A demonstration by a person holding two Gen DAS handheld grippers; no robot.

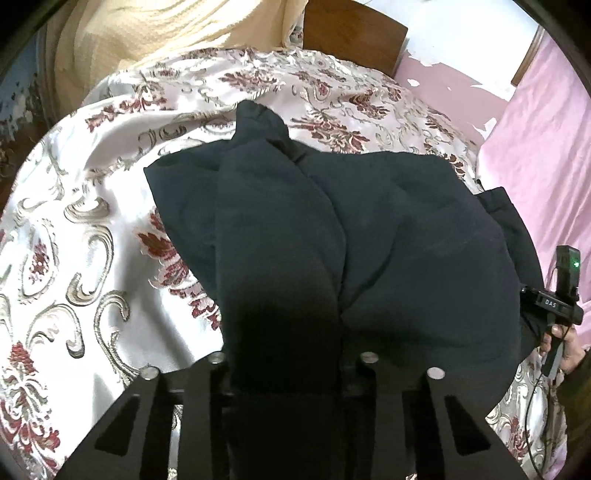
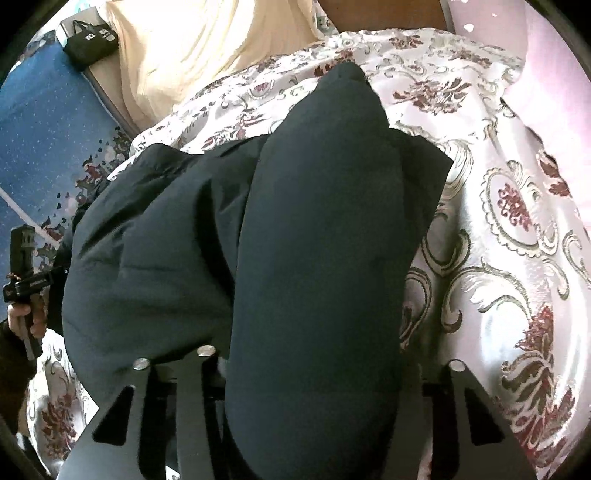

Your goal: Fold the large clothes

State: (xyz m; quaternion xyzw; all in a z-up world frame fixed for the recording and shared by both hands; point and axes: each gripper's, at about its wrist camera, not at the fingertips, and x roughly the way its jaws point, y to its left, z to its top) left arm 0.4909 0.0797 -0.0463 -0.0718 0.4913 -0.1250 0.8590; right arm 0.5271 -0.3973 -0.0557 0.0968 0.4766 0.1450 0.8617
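Note:
A large dark navy padded garment [image 1: 369, 229] lies on a floral bedspread [image 1: 92, 229]. In the left wrist view a fold of it runs down between the jaws of my left gripper [image 1: 291, 369], which is shut on the cloth. In the right wrist view a thick sleeve-like part of the garment [image 2: 317, 240] fills the jaws of my right gripper [image 2: 314, 369], shut on it. The fingertips of both are hidden by cloth. The right gripper's body [image 1: 561, 295] shows at the garment's right edge, the left gripper's body [image 2: 26, 273] at its left edge.
A cream blanket [image 1: 147, 37] lies at the head of the bed by a wooden headboard [image 1: 351, 33]. A pink sheet [image 1: 546, 147] hangs at the right. A black bag [image 2: 88, 40] sits on a ledge above a blue floor [image 2: 44, 122].

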